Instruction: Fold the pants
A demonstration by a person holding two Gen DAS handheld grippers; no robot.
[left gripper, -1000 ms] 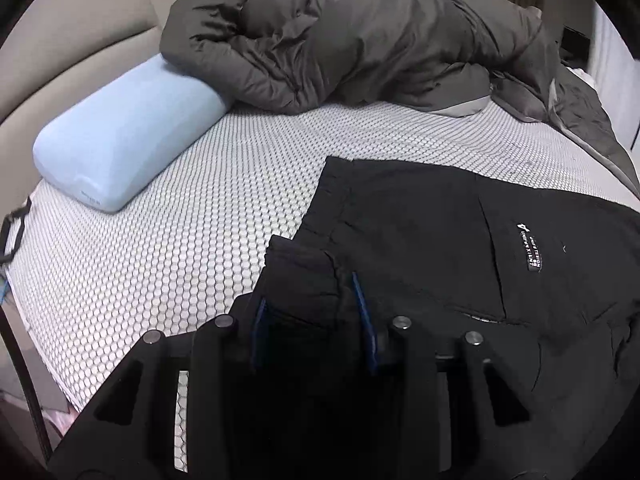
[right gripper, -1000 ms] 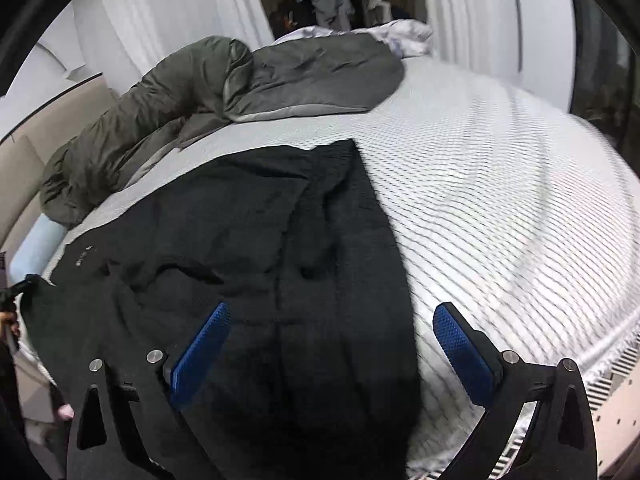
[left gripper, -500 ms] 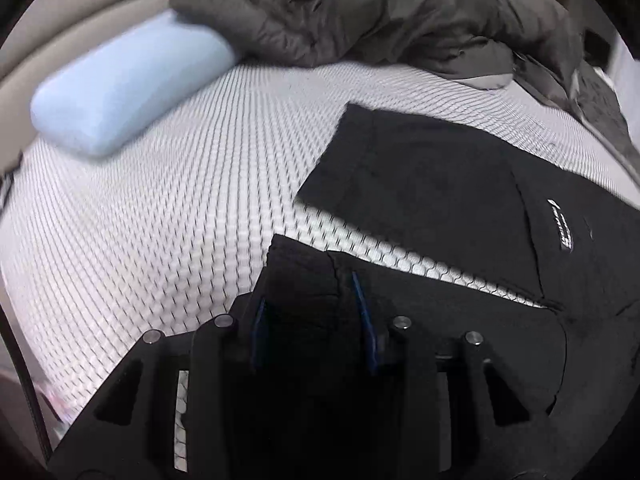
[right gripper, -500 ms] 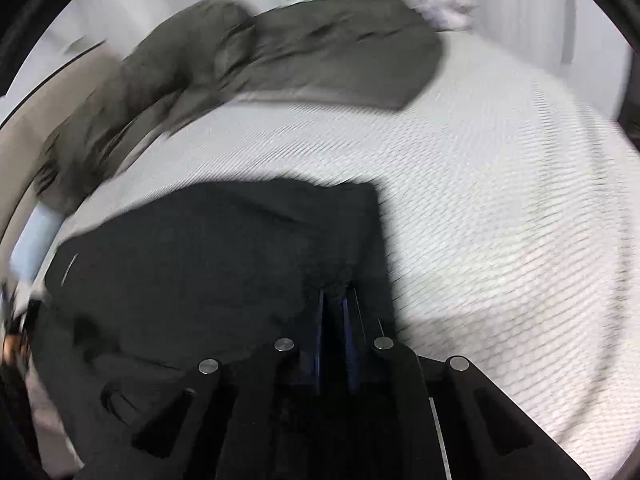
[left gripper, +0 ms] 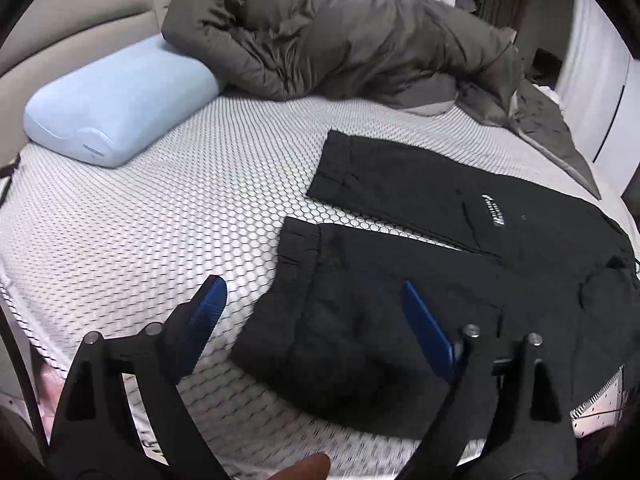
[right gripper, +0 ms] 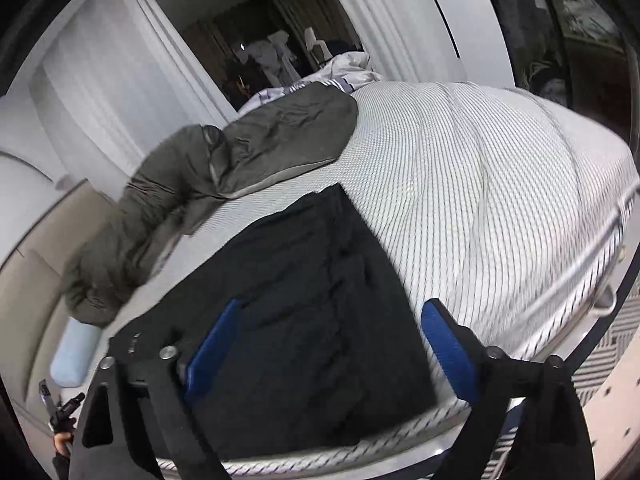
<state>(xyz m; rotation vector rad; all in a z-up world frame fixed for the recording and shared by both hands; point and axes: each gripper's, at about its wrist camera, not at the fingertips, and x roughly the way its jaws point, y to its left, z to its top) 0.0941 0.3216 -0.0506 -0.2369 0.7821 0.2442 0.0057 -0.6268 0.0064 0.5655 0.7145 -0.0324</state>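
Now both my left gripper (left gripper: 310,320) and right gripper (right gripper: 332,348) have just been opening and hang spread with nothing between them, since the black pants (left gripper: 460,272) lie flat on the bed (left gripper: 160,220), legs apart, ready for folding.

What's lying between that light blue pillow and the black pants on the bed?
Nothing: in the left wrist view, only bare honeycomb-patterned mattress cover separates the blue pillow from the black pants.
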